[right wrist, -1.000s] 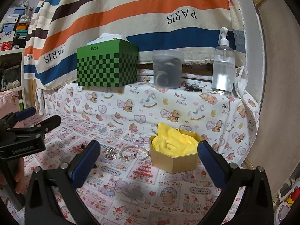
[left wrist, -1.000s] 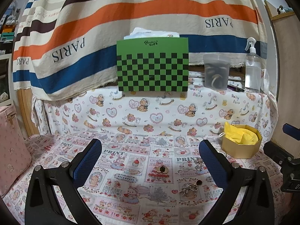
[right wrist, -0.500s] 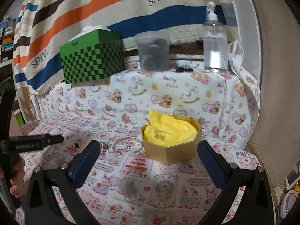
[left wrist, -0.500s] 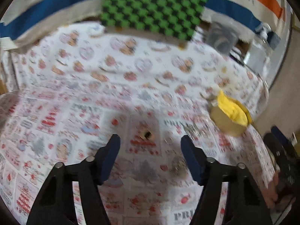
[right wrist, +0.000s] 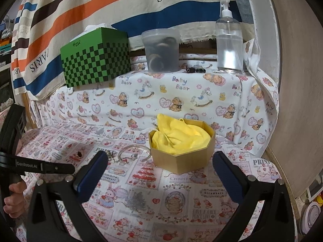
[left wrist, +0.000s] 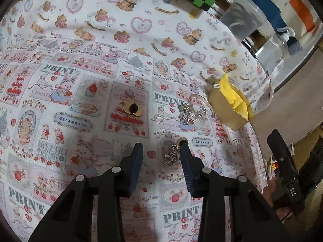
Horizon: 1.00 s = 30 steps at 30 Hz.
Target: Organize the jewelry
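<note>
My left gripper is open and points down at the printed cloth. A sparkly silver brooch lies between its fingers, close to the right finger. A gold and black earring lies further ahead. A silver jewelry cluster and a clear bangle lie beside the gold hexagonal box lined with yellow cloth. My right gripper is open and empty, hovering in front of that box. The bangle sits left of the box.
On the raised shelf at the back stand a green checkered tissue box, a grey plastic tub and a clear pump bottle. A wooden panel bounds the right side. A striped towel hangs behind.
My left gripper has tilted down and dropped toward the cloth, its fingers narrowing around the silver brooch. My right gripper has drifted slightly nearer the gold box.
</note>
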Each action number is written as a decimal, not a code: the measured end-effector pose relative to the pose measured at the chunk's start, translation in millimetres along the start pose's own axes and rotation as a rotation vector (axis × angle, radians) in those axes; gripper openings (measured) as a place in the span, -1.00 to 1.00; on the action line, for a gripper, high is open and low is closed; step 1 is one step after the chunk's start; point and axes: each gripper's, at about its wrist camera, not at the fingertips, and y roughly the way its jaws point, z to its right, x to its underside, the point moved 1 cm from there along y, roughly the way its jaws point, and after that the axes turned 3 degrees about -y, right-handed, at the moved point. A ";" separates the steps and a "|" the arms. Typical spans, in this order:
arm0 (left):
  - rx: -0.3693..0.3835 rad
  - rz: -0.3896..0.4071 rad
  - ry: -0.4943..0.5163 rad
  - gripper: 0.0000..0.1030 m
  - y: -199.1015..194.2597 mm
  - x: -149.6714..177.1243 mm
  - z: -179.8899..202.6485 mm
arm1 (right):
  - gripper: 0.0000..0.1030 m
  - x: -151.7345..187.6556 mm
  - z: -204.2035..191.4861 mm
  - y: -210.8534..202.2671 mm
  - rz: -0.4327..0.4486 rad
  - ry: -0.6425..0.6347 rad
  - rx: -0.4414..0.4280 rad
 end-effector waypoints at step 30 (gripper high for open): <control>-0.136 0.235 0.083 -0.79 -38.3 -6.4 10.2 | 1.00 2.4 0.9 2.3 -0.018 0.004 -0.026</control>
